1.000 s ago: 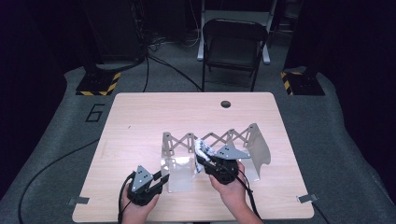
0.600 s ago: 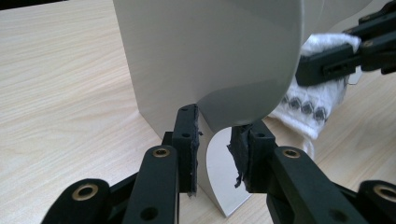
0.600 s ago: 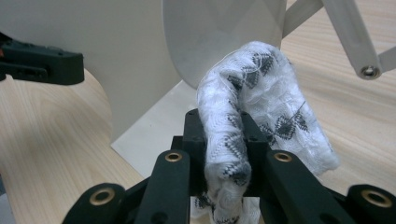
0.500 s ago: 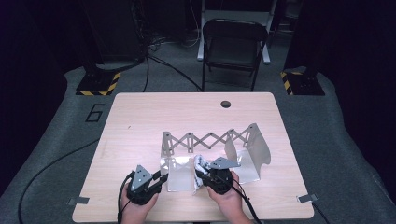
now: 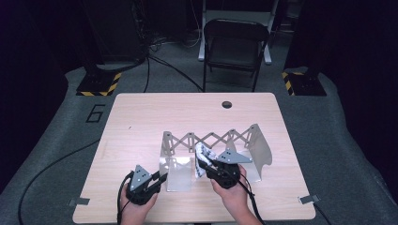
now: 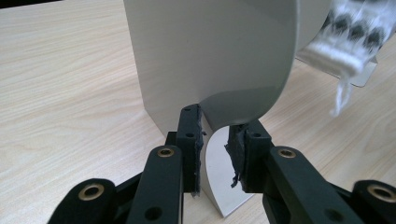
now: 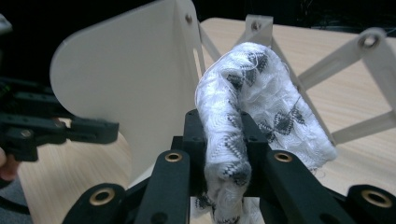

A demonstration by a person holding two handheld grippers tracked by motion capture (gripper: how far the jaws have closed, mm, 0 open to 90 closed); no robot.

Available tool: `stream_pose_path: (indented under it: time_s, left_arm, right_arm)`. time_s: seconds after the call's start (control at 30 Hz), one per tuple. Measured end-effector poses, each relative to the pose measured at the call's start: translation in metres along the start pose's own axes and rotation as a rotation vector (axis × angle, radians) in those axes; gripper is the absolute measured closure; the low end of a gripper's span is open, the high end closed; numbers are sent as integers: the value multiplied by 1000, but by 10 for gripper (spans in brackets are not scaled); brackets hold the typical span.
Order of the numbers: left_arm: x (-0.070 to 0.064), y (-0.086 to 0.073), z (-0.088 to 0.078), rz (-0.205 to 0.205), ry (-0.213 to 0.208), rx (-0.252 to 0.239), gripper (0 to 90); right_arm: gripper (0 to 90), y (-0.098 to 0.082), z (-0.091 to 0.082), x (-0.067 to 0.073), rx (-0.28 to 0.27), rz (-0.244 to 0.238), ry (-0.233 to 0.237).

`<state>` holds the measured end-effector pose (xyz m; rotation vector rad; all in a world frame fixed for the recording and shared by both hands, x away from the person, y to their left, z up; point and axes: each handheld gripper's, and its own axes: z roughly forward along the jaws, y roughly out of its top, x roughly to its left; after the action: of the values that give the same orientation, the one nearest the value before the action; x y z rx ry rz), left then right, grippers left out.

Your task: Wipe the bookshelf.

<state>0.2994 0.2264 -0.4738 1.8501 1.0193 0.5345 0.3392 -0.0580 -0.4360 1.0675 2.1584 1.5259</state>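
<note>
Setting: pale wooden table (image 5: 141, 122) on grey floor, dark room behind, a folding chair (image 5: 233, 44) past the far edge.
Cloth: white knitted cloth with dark diamond pattern (image 7: 247, 107), bunched and lifted off the tabletop at the near middle of the table, just in front of the rack's lattice.
Right gripper (image 5: 206, 165): jaws closed narrowly on the cloth, which fills the gap between them and spills above and below the pads.
Rack: grey expanding rack (image 5: 211, 139) with a scissor lattice along its back and upright plates; the cloth sits between its left and right end plates.
Left plate: curved grey plate (image 6: 210, 60) standing on the table, its lower edge passing between the left jaws.
Left gripper (image 5: 161, 179): jaws narrow and just closing in on the plate's edge; one pad at the sheet, a slight gap showing at the other.
Hands: one hand (image 5: 136, 211) behind each gripper, entering from the near edge.
Floor marks: black-and-yellow striped blocks (image 5: 98, 84) at both far corners.
</note>
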Motion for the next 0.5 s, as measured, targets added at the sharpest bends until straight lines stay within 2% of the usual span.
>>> stream_pose_path:
  time_s: [0.3, 0.4, 0.5]
  left_arm:
    - [3, 0, 0, 2, 7, -1, 752]
    - [4, 1, 0, -2, 12, 0, 755]
    - [5, 1, 1, -8, 15, -4, 758]
  right_arm:
    - [774, -42, 23, 5, 142, 1, 4]
    - [774, -50, 24, 8, 158, 5, 14]
    - [773, -50, 22, 15, 156, 5, 42]
